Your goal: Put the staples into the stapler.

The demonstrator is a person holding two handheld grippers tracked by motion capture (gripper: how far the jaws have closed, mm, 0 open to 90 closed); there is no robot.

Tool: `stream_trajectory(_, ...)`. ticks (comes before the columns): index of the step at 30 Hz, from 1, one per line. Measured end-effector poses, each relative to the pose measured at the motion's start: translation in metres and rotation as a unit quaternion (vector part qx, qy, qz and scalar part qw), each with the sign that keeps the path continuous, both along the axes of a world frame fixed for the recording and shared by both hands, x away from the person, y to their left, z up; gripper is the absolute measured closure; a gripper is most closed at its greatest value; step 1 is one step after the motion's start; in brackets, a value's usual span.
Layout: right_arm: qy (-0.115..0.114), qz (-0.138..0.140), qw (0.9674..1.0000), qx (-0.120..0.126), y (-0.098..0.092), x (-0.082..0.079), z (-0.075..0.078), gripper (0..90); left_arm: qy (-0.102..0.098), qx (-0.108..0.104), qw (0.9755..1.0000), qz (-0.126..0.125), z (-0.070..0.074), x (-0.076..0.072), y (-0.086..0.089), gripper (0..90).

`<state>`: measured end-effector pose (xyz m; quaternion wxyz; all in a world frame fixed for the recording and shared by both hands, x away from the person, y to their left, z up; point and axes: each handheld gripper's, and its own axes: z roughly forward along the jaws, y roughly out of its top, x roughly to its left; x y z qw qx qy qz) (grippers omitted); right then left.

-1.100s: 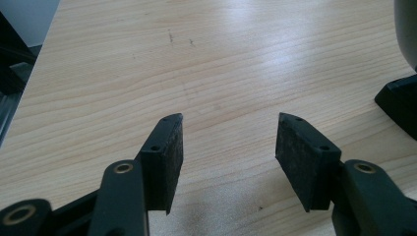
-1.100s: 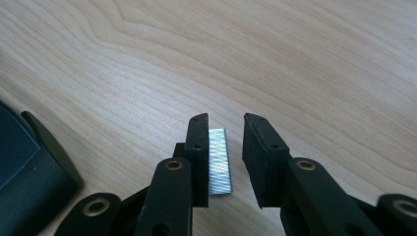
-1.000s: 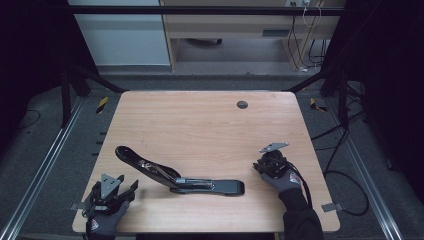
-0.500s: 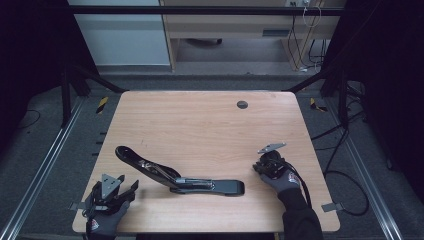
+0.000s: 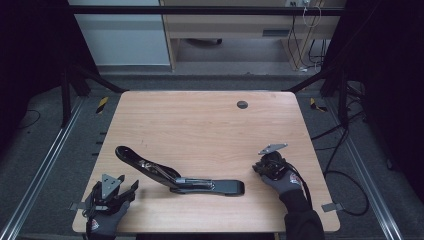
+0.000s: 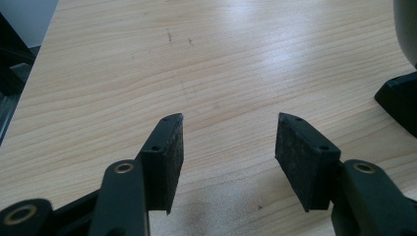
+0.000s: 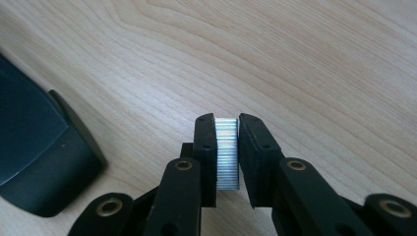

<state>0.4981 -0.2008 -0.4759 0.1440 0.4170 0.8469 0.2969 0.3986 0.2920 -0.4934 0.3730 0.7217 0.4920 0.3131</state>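
The right gripper (image 7: pixel 227 147) has its jaws clamped on a strip of staples (image 7: pixel 227 152); the jaws have just been closing, and both pads now press flat against the silver block between them. The strip stands on edge, with its top level with the jaw tips. In the high view the right gripper (image 5: pixel 267 165) sits low over the desk (image 5: pixel 210 125), near the desk's right edge.

The black stapler (image 5: pixel 180 177) lies open on the desk, to the left of the right jaws and well apart from them. Its base end (image 7: pixel 34 162) lies just beside the right jaws in the right gripper view. Whether staples lie in its magazine channel cannot be told.

The left gripper (image 6: pixel 228 147) has its jaws apart, with bare wood between the pads. In the high view the left gripper (image 5: pixel 107 192) rests near the front left corner of the desk. The stapler's raised arm lies to the right of these jaws, not touching them.

Ahead of both pairs of jaws the desk surface is open wood up to the far edge, where a small round grommet (image 5: pixel 242 104) sits.
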Motion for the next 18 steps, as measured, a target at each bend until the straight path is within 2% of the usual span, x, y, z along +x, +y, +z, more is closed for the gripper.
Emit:
stream_trajectory(12, -0.019, 0.035, 0.9989, 0.024, -0.001, -0.013, 0.015, 78.3, 0.0, 0.0, 1.0, 0.001, 0.0, 0.0, 0.0, 43.9)
stream_trajectory(18, -0.028, 0.057, 0.9977, 0.022, 0.004, -0.017, 0.024, 78.3, 0.0, 0.001, 1.0, 0.0, 0.0, 0.0, 0.0, 43.9)
